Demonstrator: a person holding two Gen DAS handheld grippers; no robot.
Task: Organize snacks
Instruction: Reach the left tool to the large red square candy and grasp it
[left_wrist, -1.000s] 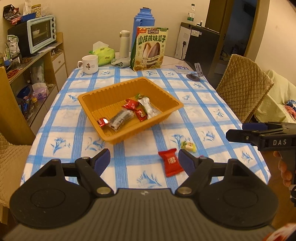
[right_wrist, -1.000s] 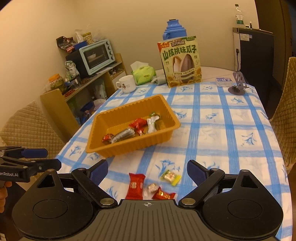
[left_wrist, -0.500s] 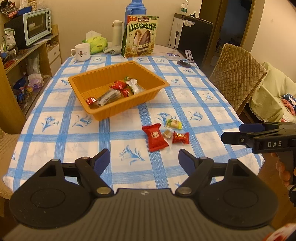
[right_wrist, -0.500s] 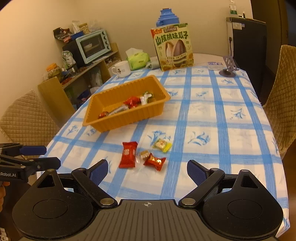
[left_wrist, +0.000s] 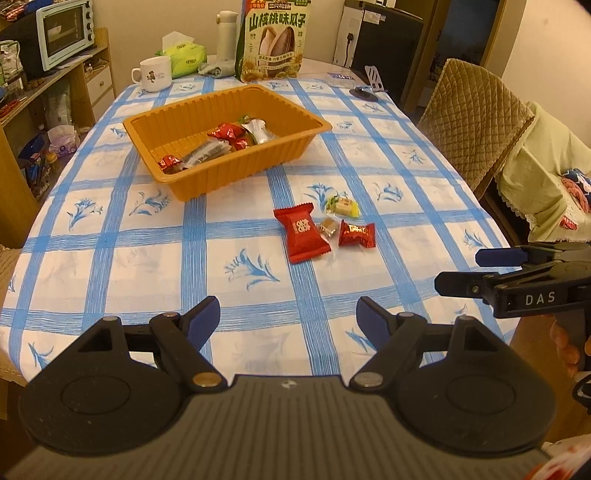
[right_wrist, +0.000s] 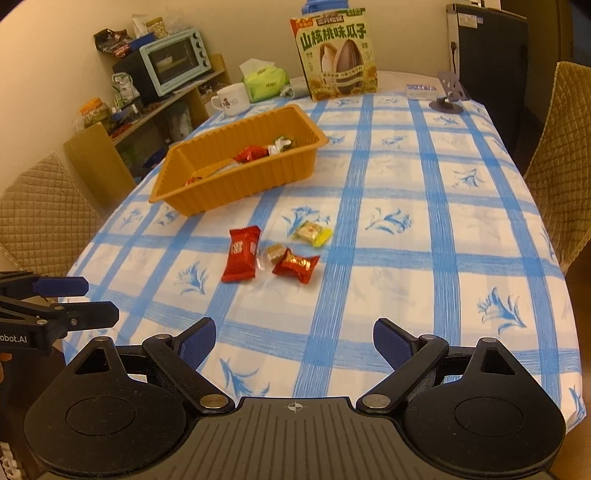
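Four wrapped snacks lie loose on the checked tablecloth, mid-frame in both views: a flat red packet, a small clear-wrapped brown sweet just beside it, a red twist-wrapped candy on the far side of that, and a yellow-green sweet a little above them in the picture; the orange tray, up and to the left, already holds several more. The step in hand, as I judge it, is the approach to this loose cluster; nothing is gripped yet.

The left gripper has its jaws apart and empty at the bottom of its own frame; the right gripper likewise stands wide with only cloth between its blue pads.

The next move calls for one gripper to come down over a single piece (the red packet, being largest and at the cluster's edge, looks the easiest pick), close on it without dragging its neighbours, and carry it over the tray's rim.

The left view looks well into the tray and shows the right gripper at its right edge; the right view sees the tray's outer wall, so most of its contents are hidden, but it shows the cluster's spacing more openly and the left gripper at its lower left.
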